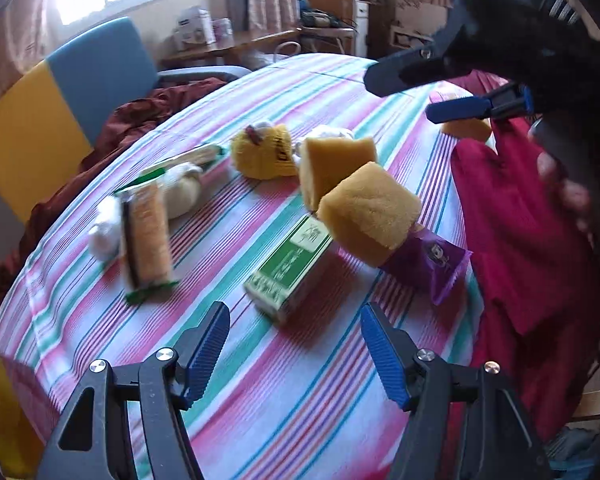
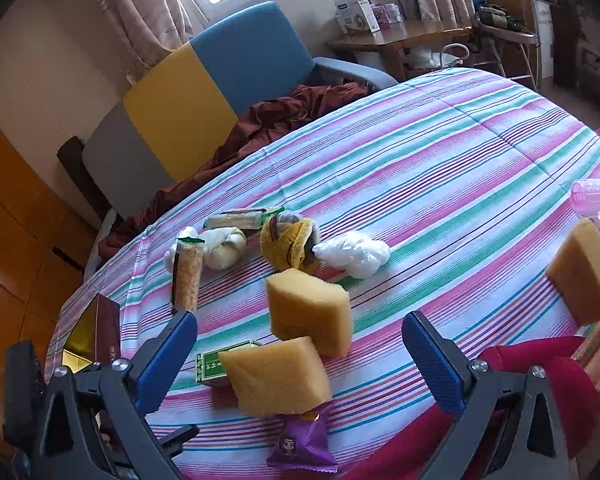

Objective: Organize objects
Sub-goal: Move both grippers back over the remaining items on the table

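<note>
Task things sit in a loose cluster mid-tabletop (image 2: 480,152), striped cloth under all of it: two yellow sponges (image 2: 309,310) standing on edge, nearest one (image 2: 278,376) leaning over the green box (image 1: 288,270) and onto the purple snack pouch (image 2: 302,446); looks dumped, not arranged, so I judge sorting hasn't got far. Behind them the wrapped cracker stick (image 1: 146,236), a cream knotted bundle (image 2: 224,252), a yellow knit piece (image 1: 266,152), a white plastic wad (image 2: 352,254) and a second green-ended pack (image 2: 242,218). Third sponge (image 2: 586,272) sits apart at the right edge near a pink cup (image 2: 592,196), above red cloth (image 1: 520,220). My left jaws (image 1: 294,354) are spread wide, nothing between them, hanging over bare cloth just short of the green box. My right jaws (image 2: 300,364) also spread and empty, framing the near sponge without pressing it. Probably lining up on sponge or box. Brown-gold box (image 2: 94,338) at the left edge is half cut off. Motion blur smears labels; can't read the box print. What the knit piece wraps I can't tell. Chair (image 2: 204,92) behind with dark red fabric, irrelevant.
</note>
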